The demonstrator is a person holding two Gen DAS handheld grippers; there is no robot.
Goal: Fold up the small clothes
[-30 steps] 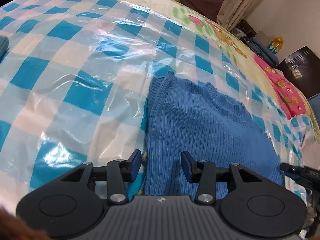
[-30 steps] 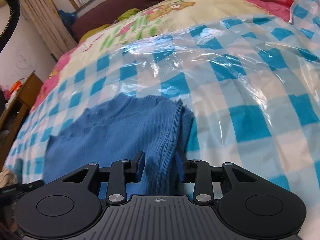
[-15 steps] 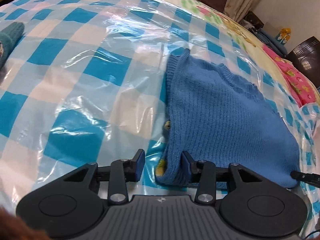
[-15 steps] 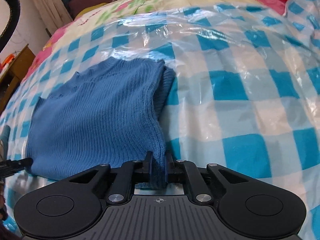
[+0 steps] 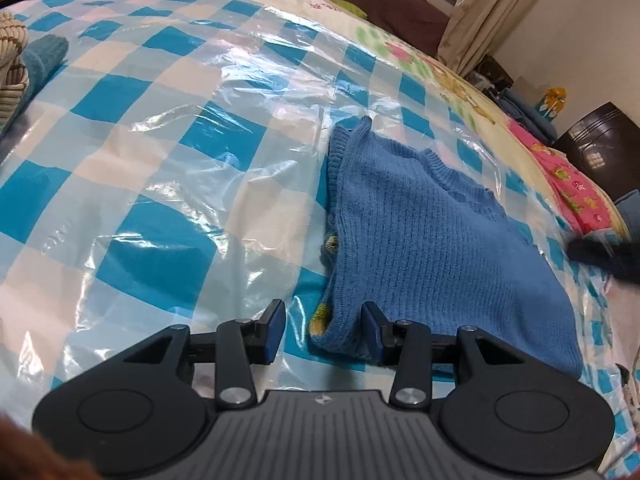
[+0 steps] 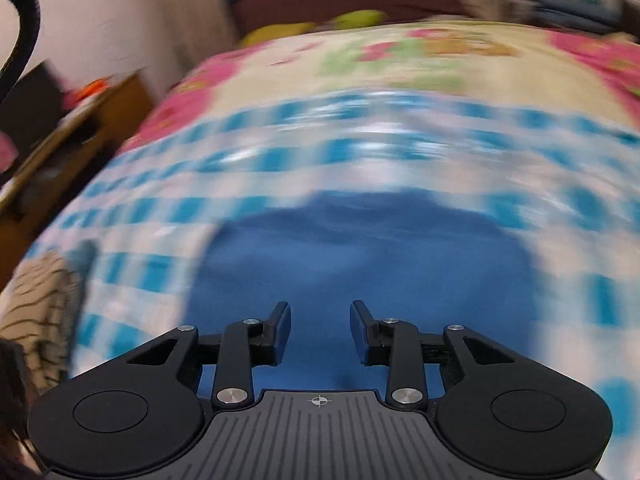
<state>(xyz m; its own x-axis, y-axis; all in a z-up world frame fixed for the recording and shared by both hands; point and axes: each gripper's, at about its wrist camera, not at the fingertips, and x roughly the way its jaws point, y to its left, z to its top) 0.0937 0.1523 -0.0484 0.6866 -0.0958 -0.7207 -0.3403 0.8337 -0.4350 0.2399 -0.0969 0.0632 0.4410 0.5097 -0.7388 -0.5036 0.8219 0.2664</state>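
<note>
Blue sweater (image 5: 424,240) lies folded on checkered plastic sheet (image 5: 168,152) atop bed. L gripper (image 5: 323,330) wide open, sweater's near-left corner between its fingers, nothing clamped. R gripper (image 6: 319,331) open too, over sweater; R view blurred. Striped cloth (image 5: 10,60) far left of sweater.

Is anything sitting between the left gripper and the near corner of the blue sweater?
Nothing visible does. The left gripper is open, and the near corner of the blue sweater already lies between its fingers on the checked plastic sheet. The striped and teal clothes lie far off to the left.
</note>
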